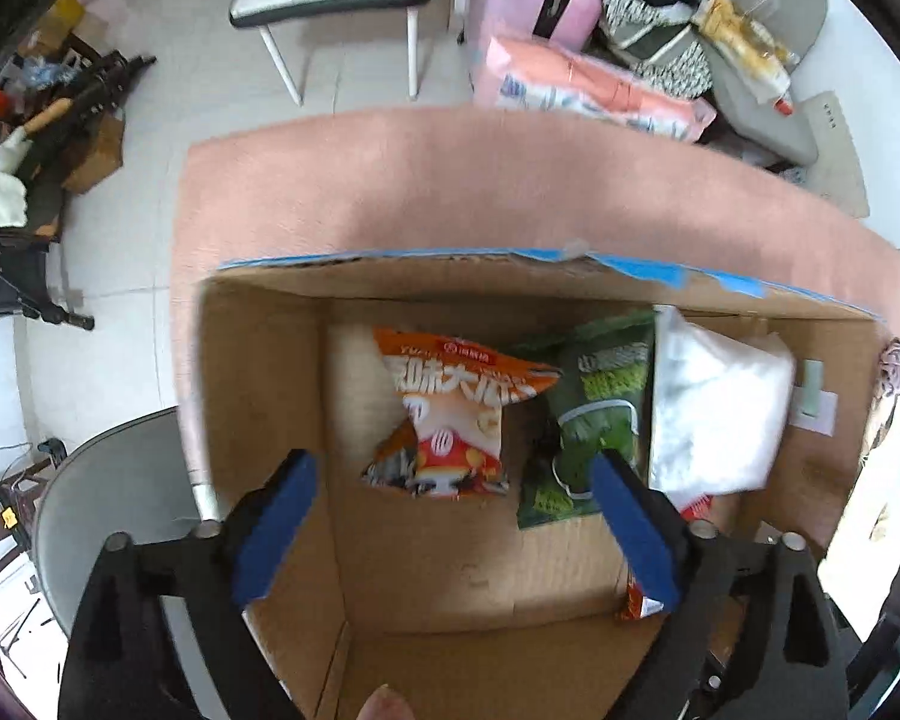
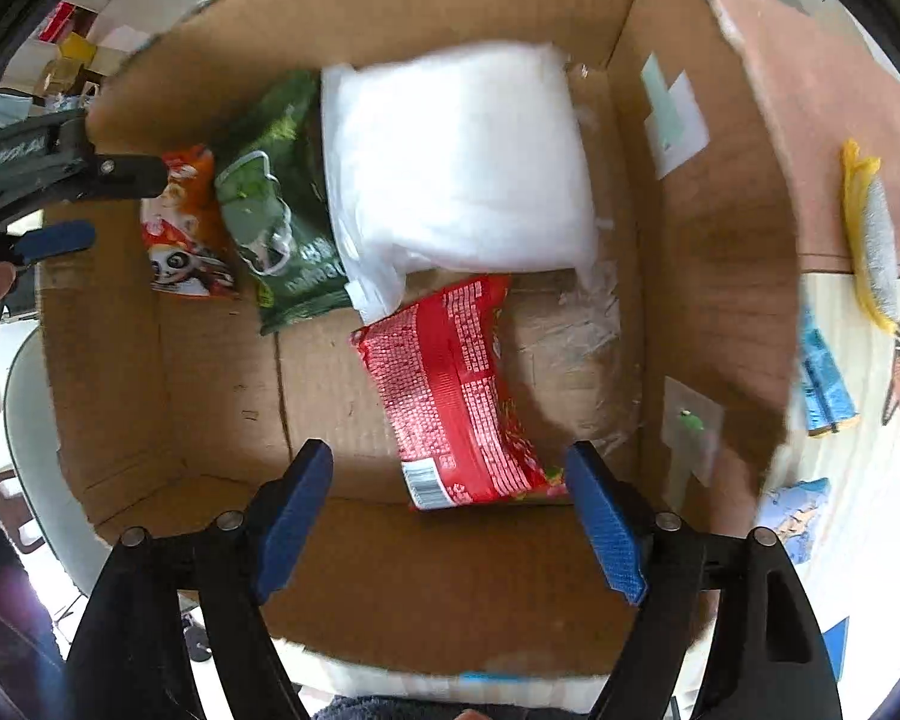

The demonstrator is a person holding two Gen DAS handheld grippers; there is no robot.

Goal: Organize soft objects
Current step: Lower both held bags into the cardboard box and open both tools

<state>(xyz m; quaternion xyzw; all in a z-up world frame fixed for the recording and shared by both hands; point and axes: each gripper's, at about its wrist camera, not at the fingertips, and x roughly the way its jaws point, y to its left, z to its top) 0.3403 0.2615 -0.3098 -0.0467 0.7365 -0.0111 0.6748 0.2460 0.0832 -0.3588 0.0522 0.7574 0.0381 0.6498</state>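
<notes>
table (image 1: 390, 192) w/ pink cloth | cardboard box (image 1: 258, 396) on it | R of box: yellow-edged brush (image 2: 870, 240), blue packet (image 2: 825, 384)

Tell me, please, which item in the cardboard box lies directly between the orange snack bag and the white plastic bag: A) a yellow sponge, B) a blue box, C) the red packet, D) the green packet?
D: the green packet lies between the orange snack bag and the white plastic bag in the cardboard box.

Pale tiled floor (image 1: 150, 90), white-legged bench (image 1: 330, 6) (heaped), grey chair (image 1: 768, 60) beyond.
</notes>
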